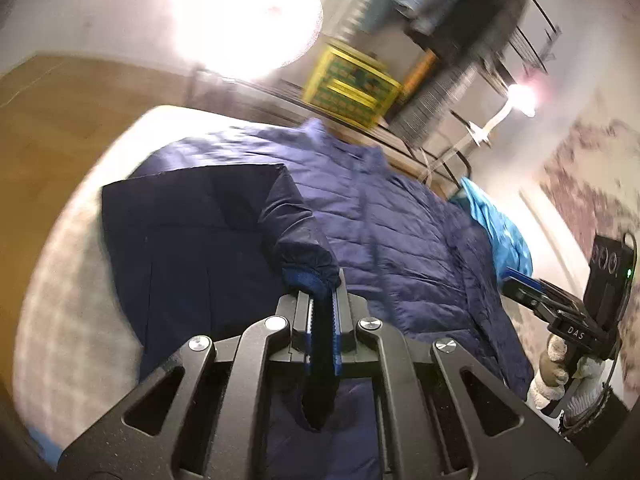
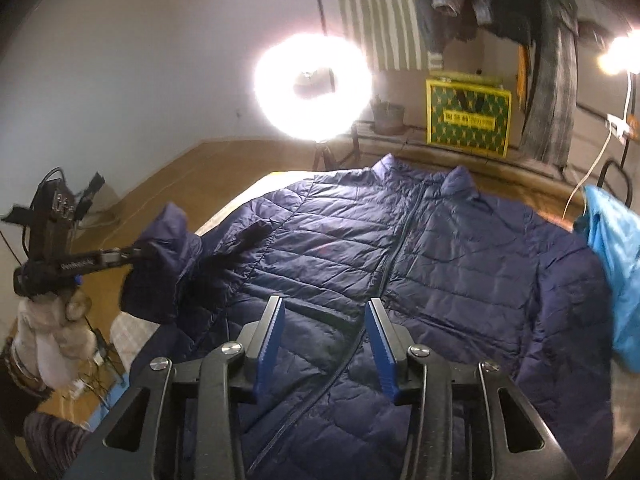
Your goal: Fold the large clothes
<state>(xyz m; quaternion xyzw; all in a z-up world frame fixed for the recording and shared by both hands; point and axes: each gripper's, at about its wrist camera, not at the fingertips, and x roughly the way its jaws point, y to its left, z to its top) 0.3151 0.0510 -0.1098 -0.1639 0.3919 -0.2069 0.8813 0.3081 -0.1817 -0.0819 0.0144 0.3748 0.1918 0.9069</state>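
Note:
A navy quilted puffer jacket (image 2: 460, 264) lies front up on a pale padded table (image 1: 68, 264), collar at the far side. My left gripper (image 1: 322, 300) is shut on the cuff of its sleeve (image 1: 308, 268) and holds the sleeve lifted above the table; it also shows at the left of the right wrist view (image 2: 140, 254). My right gripper (image 2: 326, 320) is open and empty, hovering over the jacket's lower front near the zip; it shows at the right of the left wrist view (image 1: 516, 284).
A light blue garment (image 2: 616, 264) lies at the jacket's right edge. A ring light (image 2: 312, 84) on a stand, a yellow-green box (image 2: 466, 118) and hanging clothes (image 2: 548, 60) stand behind the table. Wooden floor (image 2: 168, 192) lies to the left.

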